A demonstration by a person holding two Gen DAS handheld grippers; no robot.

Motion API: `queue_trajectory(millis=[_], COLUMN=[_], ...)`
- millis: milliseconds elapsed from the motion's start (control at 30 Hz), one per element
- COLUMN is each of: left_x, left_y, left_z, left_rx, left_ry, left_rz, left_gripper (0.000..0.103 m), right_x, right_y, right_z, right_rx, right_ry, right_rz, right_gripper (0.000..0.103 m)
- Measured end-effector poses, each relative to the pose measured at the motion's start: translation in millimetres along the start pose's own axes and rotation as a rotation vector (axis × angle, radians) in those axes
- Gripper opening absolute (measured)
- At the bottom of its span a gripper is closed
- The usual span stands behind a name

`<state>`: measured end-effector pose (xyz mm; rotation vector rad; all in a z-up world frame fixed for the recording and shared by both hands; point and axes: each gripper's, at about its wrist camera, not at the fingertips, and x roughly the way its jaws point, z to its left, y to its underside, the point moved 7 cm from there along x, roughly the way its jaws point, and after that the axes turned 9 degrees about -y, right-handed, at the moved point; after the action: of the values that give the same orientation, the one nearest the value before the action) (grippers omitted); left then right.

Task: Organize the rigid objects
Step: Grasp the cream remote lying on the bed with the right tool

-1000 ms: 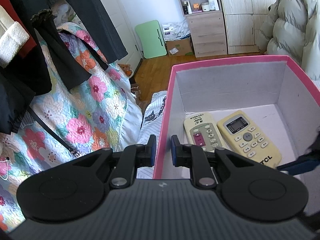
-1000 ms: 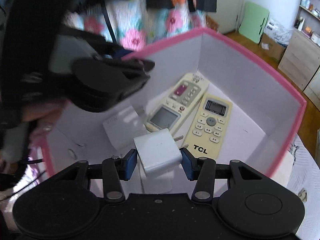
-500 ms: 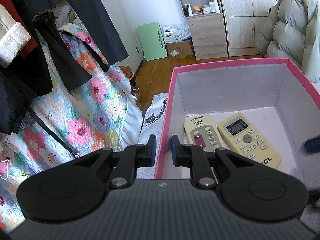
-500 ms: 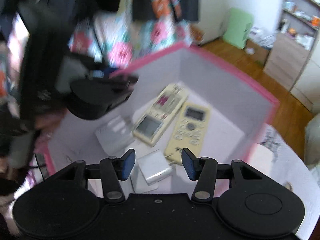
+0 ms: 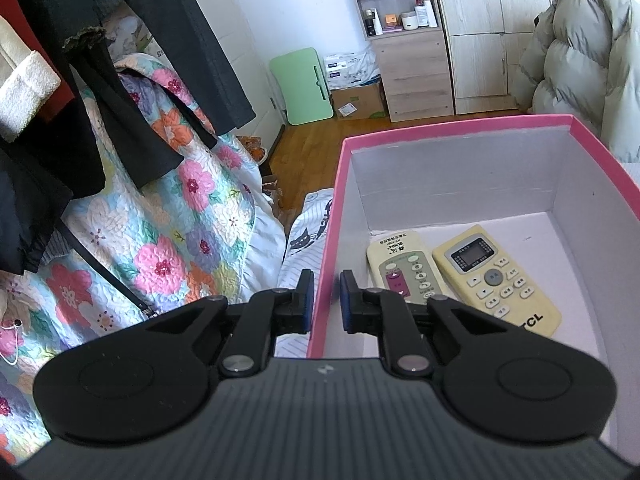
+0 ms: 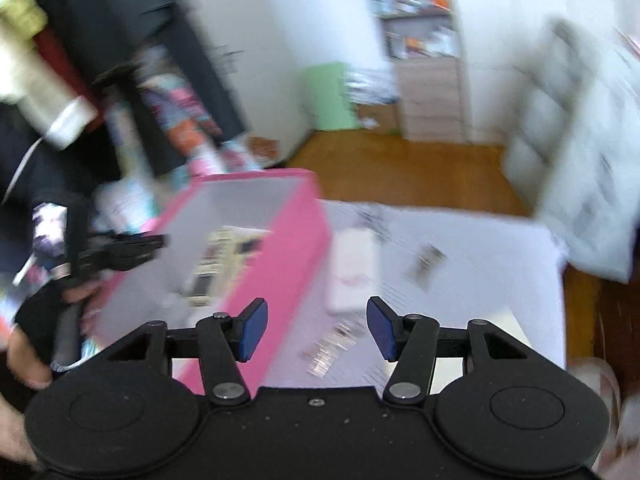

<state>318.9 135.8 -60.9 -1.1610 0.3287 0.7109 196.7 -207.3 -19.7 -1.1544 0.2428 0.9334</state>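
A pink box (image 5: 326, 236) with white inside holds two cream remotes, one with a pink button (image 5: 404, 268) and a TCL one (image 5: 496, 280). My left gripper (image 5: 323, 306) is shut on the box's left wall, one pad either side. In the blurred right wrist view my right gripper (image 6: 316, 330) is open and empty, above the bed to the right of the box (image 6: 280, 256). A white flat device (image 6: 352, 272) and small clear items (image 6: 332, 350) lie ahead of it. The left gripper (image 6: 120, 254) shows at the box's far side.
A floral quilt (image 5: 160, 240) and dark hanging clothes (image 5: 80, 120) are on the left. A puffy jacket (image 5: 580, 60) hangs at the right. Wooden floor, a green board (image 5: 302, 86) and a drawer unit (image 5: 416, 72) lie beyond. The white bed sheet (image 6: 460, 272) spreads right of the box.
My right gripper opened and dropped the white charger into the box, then lifted out and swung right over the bed. My left gripper kept its hold on the box wall.
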Motion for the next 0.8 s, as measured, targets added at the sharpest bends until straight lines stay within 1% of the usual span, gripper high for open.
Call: queue_trajectory(millis=[67, 167, 300, 367, 433, 500, 567, 700, 800], left_x=[0, -1, -1, -1, -1, -1, -1, -1, -1], left_y=[0, -1, -1, -1, -1, -1, -1, 0, 2], left_z=[0, -1, -4, -4, -4, -4, -5, -5, -5], left_rx=[0.007, 0.018, 0.032, 0.031, 0.032, 0.032, 0.030, 0.022, 0.021], left_ry=[-0.003, -0.008, -0.018, -0.018, -0.018, -0.018, -0.017, -0.015, -0.013], left_rz=[-0.001, -0.002, -0.004, -0.004, -0.004, -0.004, -0.004, 0.007, 0.008], left_gripper=[0.013, 0.013, 0.013, 0.013, 0.013, 0.013, 0.013, 0.015, 0.015], right_x=[2, 15, 37, 42, 45, 54, 60, 70, 80], right_y=[12, 31, 52, 55, 58, 61, 58, 49, 42], right_z=[-29, -64, -97, -110, -117, -122, -123, -121, -119], right_rx=[0.112, 0.227, 0.360, 0.398, 0.413, 0.434, 0.447, 0.397, 0.316], right_ry=[0.062, 0.128, 0.161, 0.194, 0.236, 0.238, 0.232, 0.272, 0.311], right_rz=[-0.013, -0.005, 0.014, -0.003, -0.034, -0.027, -0.036, -0.032, -0.005], right_gripper=[0.060, 0.060, 0.061, 0.061, 0.061, 0.061, 0.067, 0.068, 0.068])
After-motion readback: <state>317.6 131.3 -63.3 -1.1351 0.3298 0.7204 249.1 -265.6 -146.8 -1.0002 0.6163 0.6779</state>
